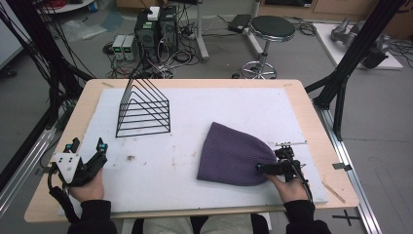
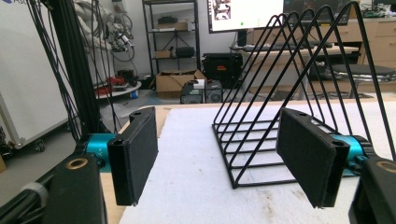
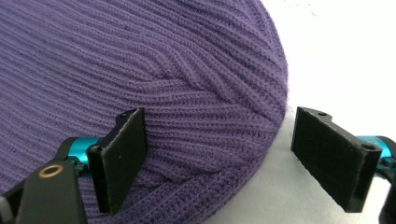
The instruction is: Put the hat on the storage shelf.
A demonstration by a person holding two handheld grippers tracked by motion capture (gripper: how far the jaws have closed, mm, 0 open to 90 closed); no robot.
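Two claws work our surface (image 1: pixel 302 105): the right claw (image 3: pixel 219 163), jaws apart, straddles the purple beanie (image 1: pixel 233 155) at its near edge, seemingly poised to pinch, while the left claw (image 1: pixel 87 146) waits open near the wire rack (image 1: pixel 143 109).

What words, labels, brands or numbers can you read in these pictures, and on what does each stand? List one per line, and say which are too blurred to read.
No text reads clearly in any view.
Top left corner of the left gripper view: cut-off white letters, too partial to read.
Monitor: screen contents too small and blurred to read.
Purple beanie: no label visible.
Wire rack: no markings.
Left gripper and right gripper: no readable print.
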